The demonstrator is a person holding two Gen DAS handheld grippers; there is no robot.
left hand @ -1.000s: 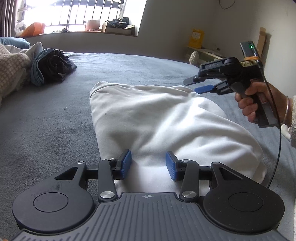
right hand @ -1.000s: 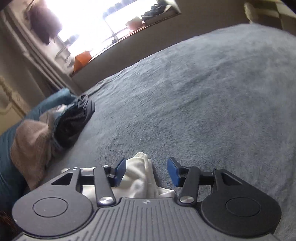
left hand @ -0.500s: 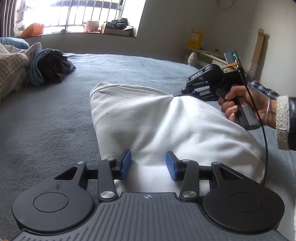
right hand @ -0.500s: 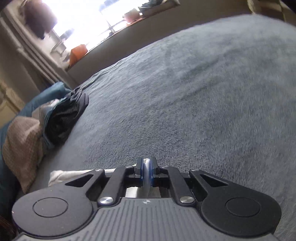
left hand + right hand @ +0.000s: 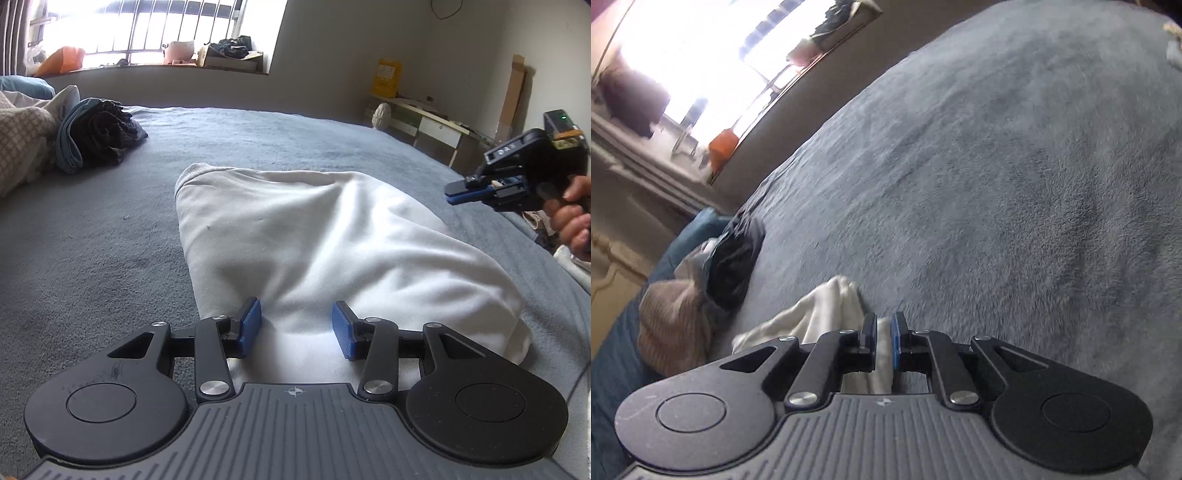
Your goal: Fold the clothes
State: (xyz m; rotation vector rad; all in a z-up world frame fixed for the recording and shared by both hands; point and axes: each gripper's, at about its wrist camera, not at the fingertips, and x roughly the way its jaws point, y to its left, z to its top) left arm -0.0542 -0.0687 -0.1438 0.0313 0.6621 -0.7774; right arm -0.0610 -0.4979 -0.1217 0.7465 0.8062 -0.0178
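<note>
A white sweatshirt (image 5: 332, 236) lies spread on the grey bed (image 5: 92, 258). My left gripper (image 5: 297, 326) rests low over its near edge, open, the blue pads standing apart with cloth lying between them but not pinched. My right gripper (image 5: 465, 190) hovers at the far right, off the garment's right side, in a person's hand (image 5: 570, 221). In the right wrist view the right gripper (image 5: 884, 321) is shut on a strip of the white cloth (image 5: 827, 306), which trails off to the left over the bed (image 5: 997, 184). Where that strip joins the garment is hidden.
A dark bundle of clothes (image 5: 99, 133) and a beige knitted piece (image 5: 18, 133) lie at the bed's far left. The dark bundle (image 5: 735, 266) also shows in the right wrist view. A cluttered window sill (image 5: 166, 66) runs behind; a low shelf (image 5: 424, 118) stands at the right wall.
My right gripper closed on the white cloth, then rolled and swung out to the right, away from the garment. The left gripper and the sweatshirt body stayed put.
</note>
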